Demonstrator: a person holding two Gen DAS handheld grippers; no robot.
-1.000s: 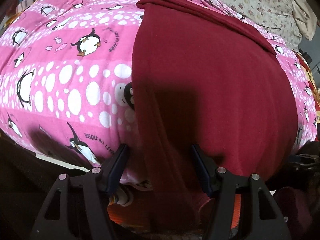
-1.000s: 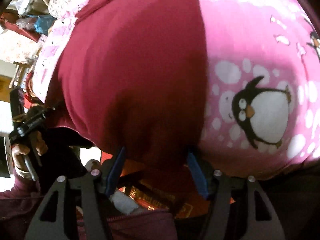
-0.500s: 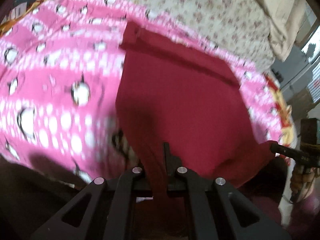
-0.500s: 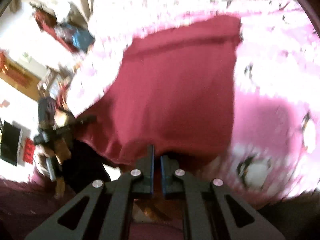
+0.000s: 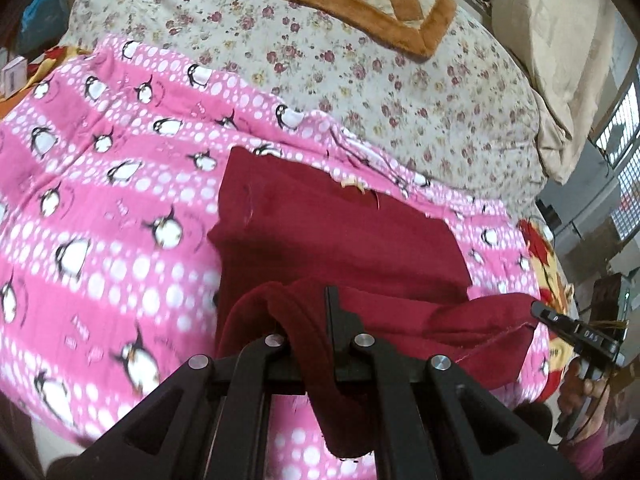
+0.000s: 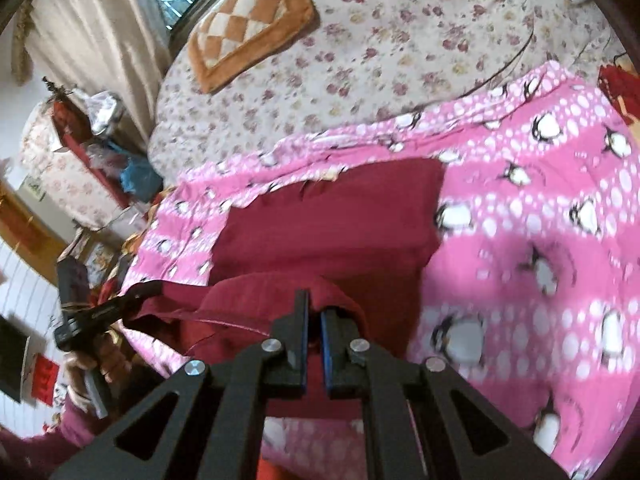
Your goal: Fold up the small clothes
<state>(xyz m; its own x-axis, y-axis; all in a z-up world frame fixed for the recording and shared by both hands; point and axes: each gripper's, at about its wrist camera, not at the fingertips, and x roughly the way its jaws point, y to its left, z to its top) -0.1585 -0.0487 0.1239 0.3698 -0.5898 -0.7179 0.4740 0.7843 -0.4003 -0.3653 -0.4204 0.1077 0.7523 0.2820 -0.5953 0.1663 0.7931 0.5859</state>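
A bed with a cream floral sheet (image 5: 400,92) carries a pink penguin-print fleece blanket (image 5: 100,240), and on that lies the dark red knit garment (image 5: 340,236), its far half flat. The near hem is lifted: the left tool (image 5: 310,316) is clamped on one bunched corner, the right tool (image 6: 314,312) pinched on the other, so the first fold looks begun, not laid. The left view shows the right tool gripping the hem; the right view, somewhat blurred, alone shows cluttered red shelves (image 6: 80,136).
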